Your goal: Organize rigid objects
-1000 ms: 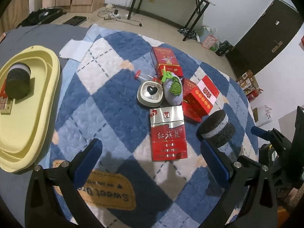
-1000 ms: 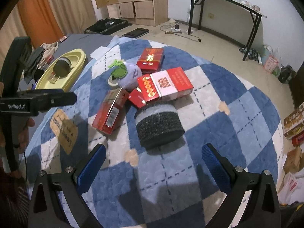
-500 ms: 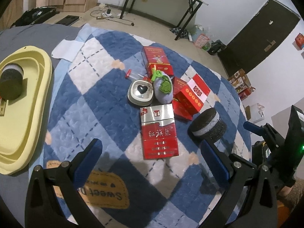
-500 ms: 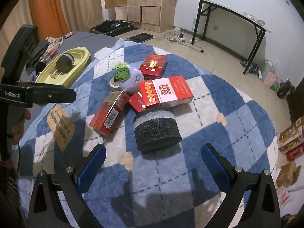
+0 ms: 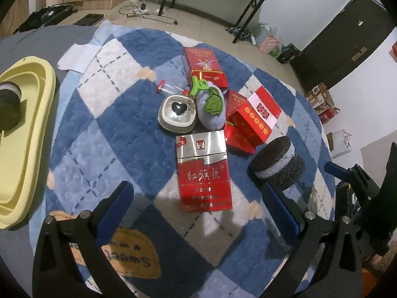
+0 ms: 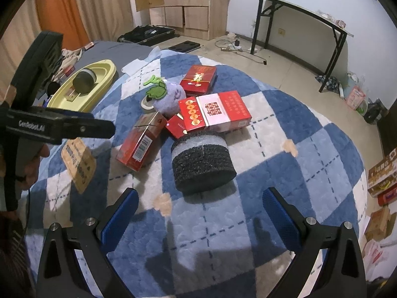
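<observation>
right wrist: cylindrical black foam roll

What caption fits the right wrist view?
Open right gripper faces a black foam roll on a blue checked quilt, red cartons and yellow tray beyond.

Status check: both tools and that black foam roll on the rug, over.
Left tool open, empty, over the red-and-silver box. Right tool open, lined up on black foam roll, not touching. Nothing between.

Yellow tray cut off at left edge; its small contents unclear.
</observation>
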